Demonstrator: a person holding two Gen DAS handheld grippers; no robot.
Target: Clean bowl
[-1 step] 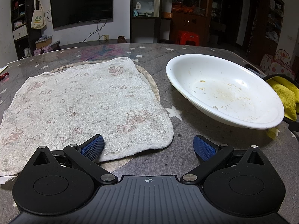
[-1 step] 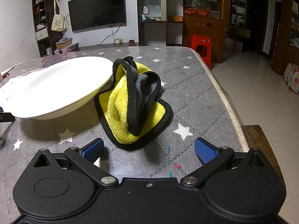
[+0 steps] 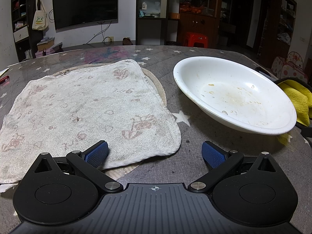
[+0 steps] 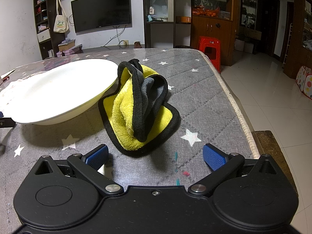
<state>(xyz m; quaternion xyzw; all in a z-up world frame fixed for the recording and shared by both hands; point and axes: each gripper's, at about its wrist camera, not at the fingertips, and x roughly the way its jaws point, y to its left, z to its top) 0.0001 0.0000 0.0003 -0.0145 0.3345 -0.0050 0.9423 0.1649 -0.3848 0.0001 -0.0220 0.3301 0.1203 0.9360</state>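
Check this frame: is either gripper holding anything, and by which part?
Nothing is held. The left gripper and right gripper are both open; the yellow cloth and bowl lie untouched.

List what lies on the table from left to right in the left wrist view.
White patterned towel → dirty white bowl → yellow cloth at the right edge, partly behind the bowl.

no change: bowl (image 3: pixel 234 95), both claws same as b4.
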